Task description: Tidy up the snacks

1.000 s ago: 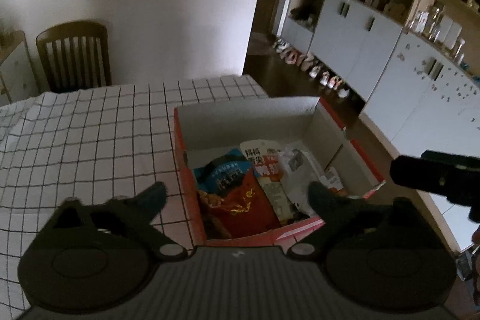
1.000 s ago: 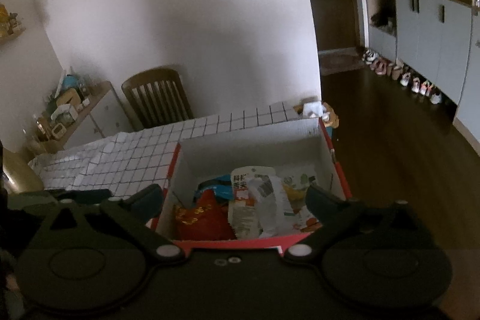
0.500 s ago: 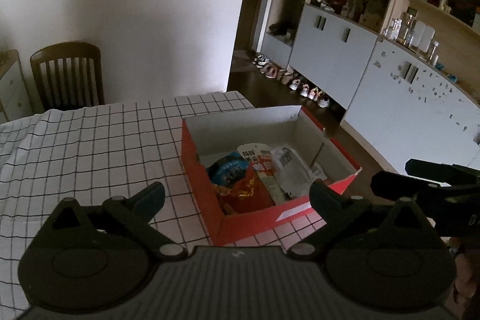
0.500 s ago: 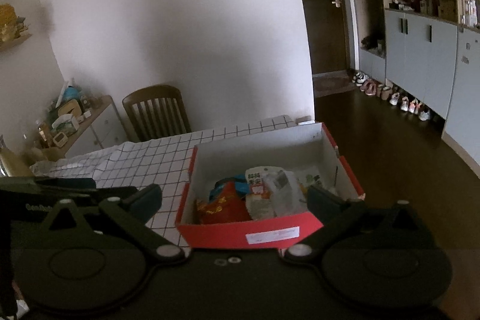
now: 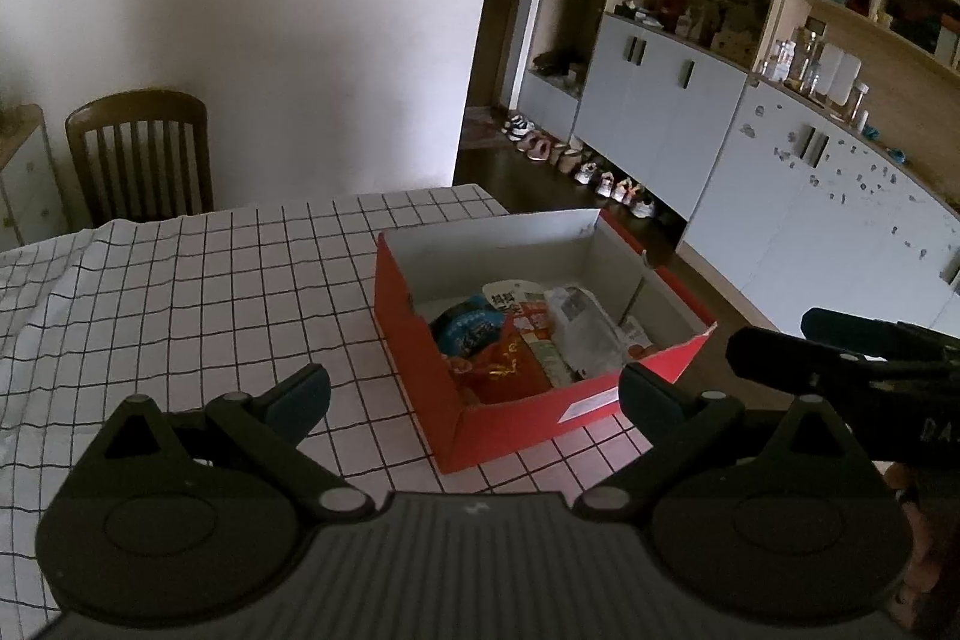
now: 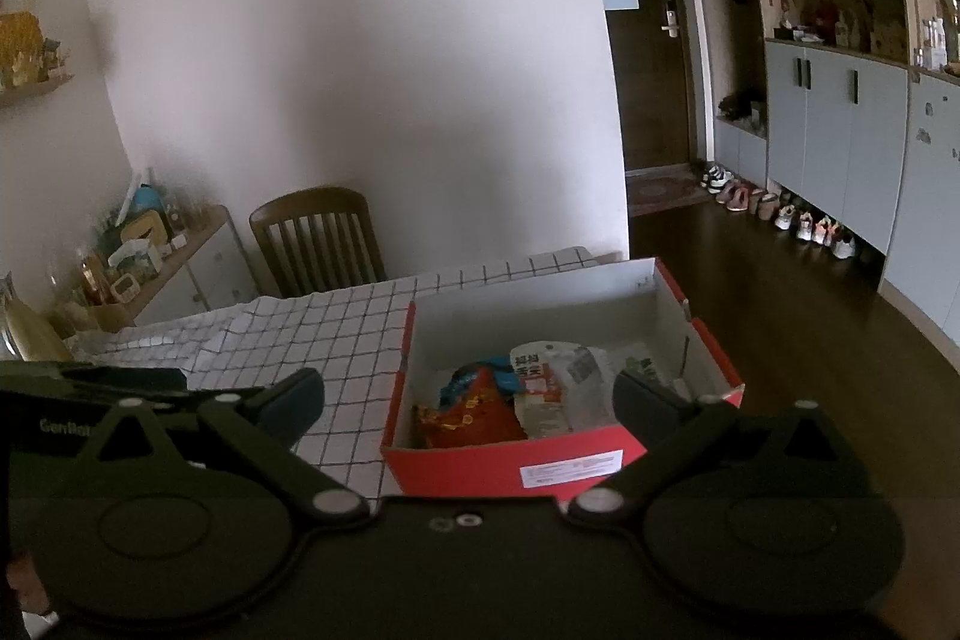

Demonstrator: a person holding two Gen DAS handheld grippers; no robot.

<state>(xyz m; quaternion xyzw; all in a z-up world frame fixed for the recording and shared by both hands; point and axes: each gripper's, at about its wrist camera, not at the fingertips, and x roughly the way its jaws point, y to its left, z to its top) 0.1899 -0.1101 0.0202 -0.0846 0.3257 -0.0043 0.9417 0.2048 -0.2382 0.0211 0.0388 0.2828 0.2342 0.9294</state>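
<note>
A red cardboard box (image 5: 510, 421) (image 6: 558, 469) stands at the table's near right corner. Inside lie several snack packets: a red bag (image 5: 504, 370) (image 6: 468, 415), a blue bag (image 5: 468, 328) (image 6: 498, 379), a white-and-red packet (image 5: 522, 304) (image 6: 537, 376) and a clear grey packet (image 5: 585, 334) (image 6: 579, 373). My left gripper (image 5: 474, 397) is open and empty, held above and in front of the box. My right gripper (image 6: 468, 397) is open and empty, also short of the box. The right gripper shows at the right edge of the left wrist view (image 5: 840, 370).
The table wears a white checked cloth (image 5: 180, 292) (image 6: 336, 328). A wooden chair (image 5: 141, 154) (image 6: 318, 238) stands at the far side. Grey cabinets (image 5: 780, 196) and a row of shoes (image 5: 576, 166) line the right wall. A cluttered sideboard (image 6: 144, 250) stands left.
Both grippers have pulled back and up from the box, which now looks smaller and farther. Both stay open and empty. The snacks in the box have not moved.
</note>
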